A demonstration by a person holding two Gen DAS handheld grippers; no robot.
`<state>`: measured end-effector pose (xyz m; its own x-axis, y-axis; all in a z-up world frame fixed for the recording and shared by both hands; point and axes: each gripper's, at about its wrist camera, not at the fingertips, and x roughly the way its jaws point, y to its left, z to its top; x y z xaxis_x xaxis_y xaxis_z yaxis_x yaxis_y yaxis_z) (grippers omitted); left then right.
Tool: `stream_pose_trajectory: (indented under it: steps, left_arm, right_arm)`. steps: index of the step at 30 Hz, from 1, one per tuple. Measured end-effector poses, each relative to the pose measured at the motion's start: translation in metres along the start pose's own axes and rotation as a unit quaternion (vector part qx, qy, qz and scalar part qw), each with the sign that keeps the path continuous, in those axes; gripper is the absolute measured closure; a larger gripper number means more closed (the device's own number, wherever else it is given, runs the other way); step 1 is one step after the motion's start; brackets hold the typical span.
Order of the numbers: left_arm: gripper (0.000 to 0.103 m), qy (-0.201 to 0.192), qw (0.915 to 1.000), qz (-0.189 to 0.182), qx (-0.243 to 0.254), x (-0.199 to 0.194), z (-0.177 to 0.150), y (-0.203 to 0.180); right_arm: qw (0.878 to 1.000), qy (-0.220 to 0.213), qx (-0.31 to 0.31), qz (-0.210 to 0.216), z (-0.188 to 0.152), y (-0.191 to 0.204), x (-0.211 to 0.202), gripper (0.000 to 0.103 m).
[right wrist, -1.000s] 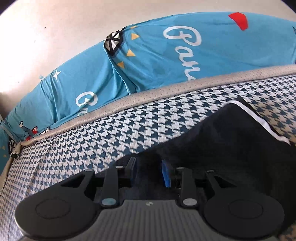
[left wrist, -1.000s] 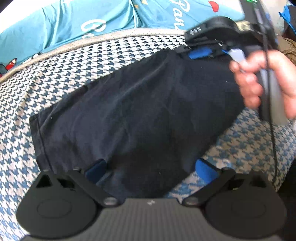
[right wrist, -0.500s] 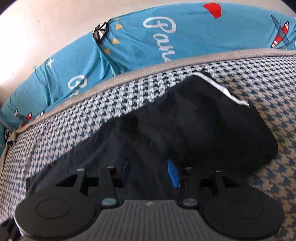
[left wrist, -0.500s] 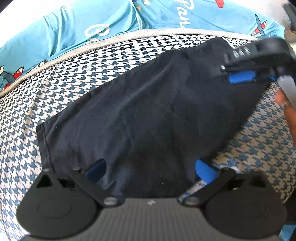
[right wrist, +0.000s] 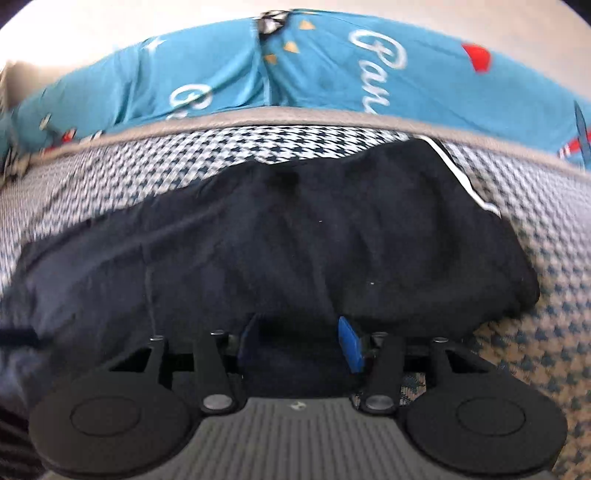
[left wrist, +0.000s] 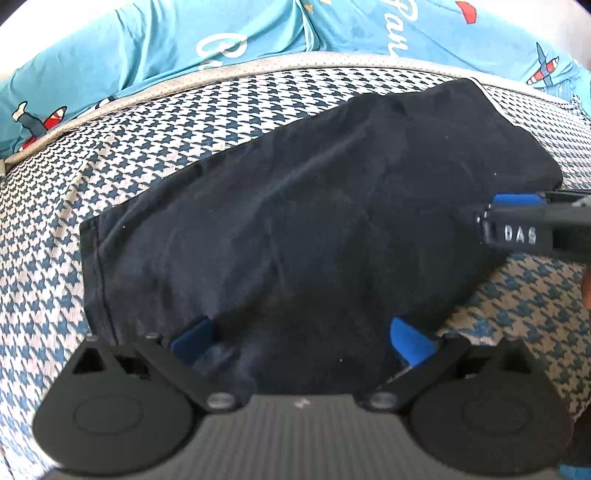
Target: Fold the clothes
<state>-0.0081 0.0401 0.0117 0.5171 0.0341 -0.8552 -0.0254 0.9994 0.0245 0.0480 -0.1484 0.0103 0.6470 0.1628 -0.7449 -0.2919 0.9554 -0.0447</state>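
The right gripper [left wrist: 517, 206] has swung from the garment's [left wrist: 314, 229] far edge across to its right side, near the bed [left wrist: 147, 140]. Its jaws, nearly closed a second ago, now stand wider apart with dark cloth between them. The garment lies flatter, spread further right.

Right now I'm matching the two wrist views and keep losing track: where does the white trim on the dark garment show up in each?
Left wrist view: the white trim runs along the dark garment at its far right corner, upper right of the picture.
Right wrist view: the white trim edges the garment's upper right side, right of centre.
Shared landmark: the turquoise printed bedding behind the houndstooth cover.
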Motion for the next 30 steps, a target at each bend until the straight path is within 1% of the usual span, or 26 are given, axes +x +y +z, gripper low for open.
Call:
stream_pose_trajectory:
  steps: [3,10,15,18,20,24,27,30]
  left_arm:
    - [0.000,-0.013,0.9999,0.003,-0.006,-0.003,-0.008,0.000]
    - [0.000,-0.028,0.9994,0.009,-0.017,-0.009,-0.021,0.001]
    - [0.000,-0.024,0.9995,0.010,-0.016,-0.014,-0.030,-0.002]
    - [0.000,-0.020,0.9997,0.011,-0.008,-0.020,-0.035,-0.006]
    - [0.000,-0.020,0.9997,0.008,-0.008,-0.026,-0.039,-0.009]
    - [0.000,-0.041,0.9985,-0.023,-0.028,-0.039,-0.038,-0.006]
    - [0.000,-0.054,0.9979,-0.009,-0.035,-0.041,-0.028,-0.004]
    - [0.000,-0.046,0.9981,-0.003,-0.040,-0.036,-0.012,0.000]
  right_arm:
    - [1.000,-0.009,-0.024,-0.007,-0.006,0.004,-0.003,0.053]
    - [1.000,0.003,-0.016,0.001,-0.017,-0.010,-0.018,0.052]
    - [1.000,0.024,0.002,0.010,-0.025,-0.023,-0.032,0.050]
    - [0.998,0.040,0.042,0.015,-0.028,-0.041,-0.037,0.050]
    - [0.995,0.046,0.082,0.018,-0.029,-0.060,-0.041,0.050]
    - [0.984,0.055,0.167,0.025,-0.030,-0.102,-0.044,0.050]
    - [0.973,0.054,0.224,0.032,-0.028,-0.132,-0.044,0.050]
    - [0.966,0.044,0.253,0.019,-0.020,-0.156,-0.041,0.050]
